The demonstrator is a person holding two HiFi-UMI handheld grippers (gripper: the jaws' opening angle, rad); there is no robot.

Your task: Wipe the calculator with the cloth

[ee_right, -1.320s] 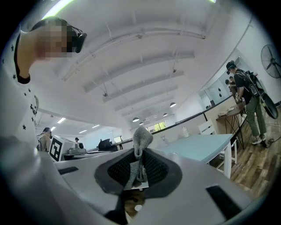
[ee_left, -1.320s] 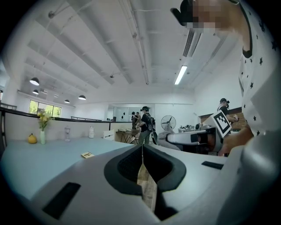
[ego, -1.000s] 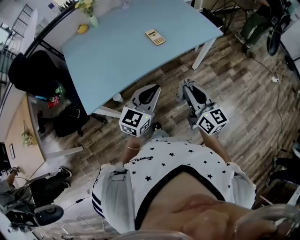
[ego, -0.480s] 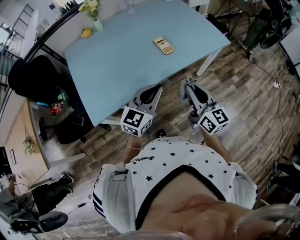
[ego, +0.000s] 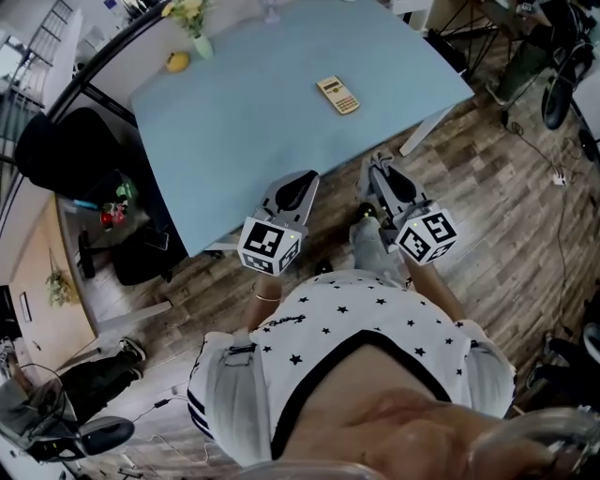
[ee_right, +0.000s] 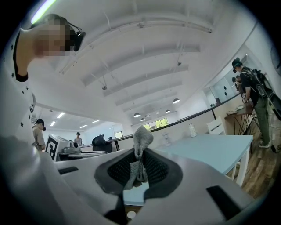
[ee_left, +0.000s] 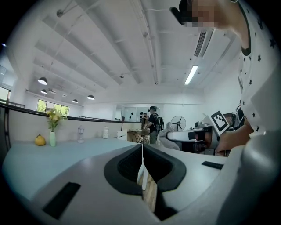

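The beige calculator (ego: 337, 95) lies on the light blue table (ego: 244, 122), toward its far right part. Both grippers are held off the table's near edge, over the wooden floor, pointing toward the table. My left gripper (ego: 302, 178) (ee_left: 142, 154) has its jaws together with nothing between them. In the right gripper view, my right gripper (ego: 375, 165) (ee_right: 139, 154) is shut on a grey cloth (ee_right: 141, 143), whose top sticks up above the jaws. The calculator shows in neither gripper view.
A yellow fruit (ego: 176, 62) and a vase of flowers (ego: 192, 23) stand at the table's far left corner. A black chair (ego: 66, 141) with bags is left of the table. A white table leg (ego: 427, 117) stands at the right. People stand in the background (ee_left: 153, 123).
The table and calculator have drifted rightward and slightly nearer in the head view as the person moved. Both grippers keep their pose in front of the body.
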